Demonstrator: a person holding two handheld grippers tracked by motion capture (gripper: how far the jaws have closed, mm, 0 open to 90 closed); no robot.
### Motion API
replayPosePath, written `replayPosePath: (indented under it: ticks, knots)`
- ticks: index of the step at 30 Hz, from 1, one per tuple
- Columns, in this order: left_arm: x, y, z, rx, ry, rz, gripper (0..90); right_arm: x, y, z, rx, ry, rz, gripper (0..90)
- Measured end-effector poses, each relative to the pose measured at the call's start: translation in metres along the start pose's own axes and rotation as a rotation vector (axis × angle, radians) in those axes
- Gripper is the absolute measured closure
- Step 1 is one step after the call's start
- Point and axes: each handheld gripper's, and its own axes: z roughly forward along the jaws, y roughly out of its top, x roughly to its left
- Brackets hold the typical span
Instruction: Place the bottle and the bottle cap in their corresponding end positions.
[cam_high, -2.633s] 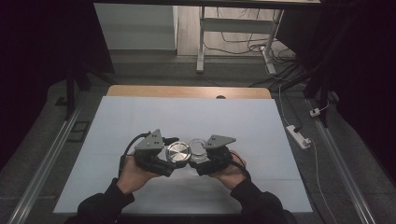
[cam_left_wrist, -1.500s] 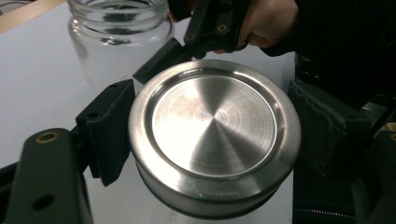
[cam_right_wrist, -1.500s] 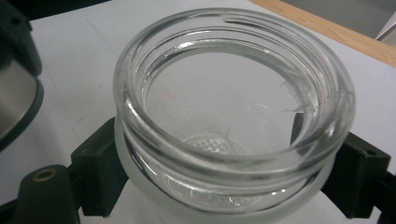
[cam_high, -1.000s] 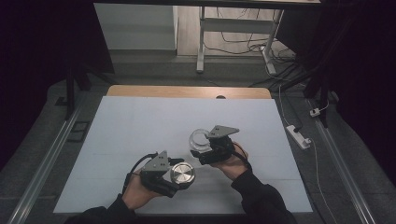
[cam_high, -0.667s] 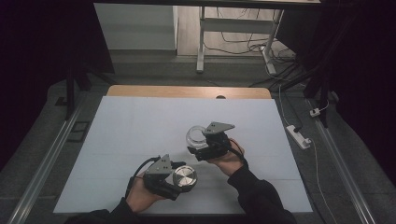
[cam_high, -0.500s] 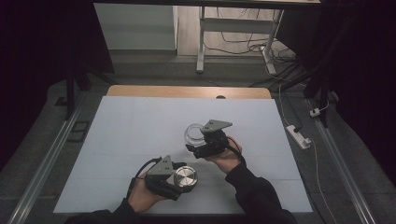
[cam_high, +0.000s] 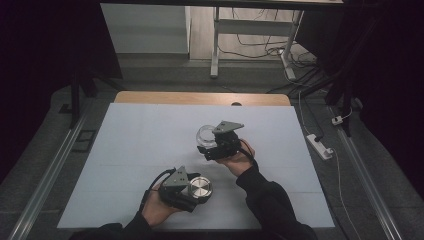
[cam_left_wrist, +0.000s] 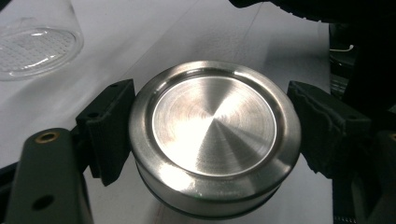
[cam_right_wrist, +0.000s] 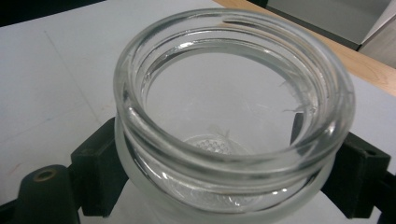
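Smooth, slippery steel lid is clamped across its rim by left hand-held gripper; fragile glass jar is gripped below its neck by right hand-held gripper.

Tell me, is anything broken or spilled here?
Nothing looks broken or spilled. The glass jar is empty and whole in the right gripper; its metal lid is off, clamped in the left gripper.

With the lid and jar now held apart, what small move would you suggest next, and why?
Probably lower the left claw a little and set the metal lid on the white table. The lid is clamped between its jaws close above the surface, while the right claw holds the open, empty glass jar well clear of it.
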Motion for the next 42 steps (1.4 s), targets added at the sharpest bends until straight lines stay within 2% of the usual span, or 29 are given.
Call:
replayPosePath:
  ticks: [6, 17, 31, 42]
  knots:
    - [0.005, -0.002, 0.006, -0.001, 0.005, -0.017, 20.1, -0.007, 0.001, 0.007, 0.005, -0.013, 0.005, 15.1]
    - [0.009, -0.003, 0.017, 0.027, 0.017, -0.016, 20.1, -0.018, 0.005, 0.023, 0.012, -0.032, 0.011, 15.1]
    - [0.015, -0.007, 0.029, 0.085, 0.035, -0.024, 20.1, -0.017, 0.004, 0.043, 0.03, -0.036, -0.01, 15.1]
    - [0.017, -0.008, 0.035, 0.123, 0.041, -0.024, 20.1, -0.02, -0.002, 0.049, 0.044, -0.04, 0.002, 15.1]
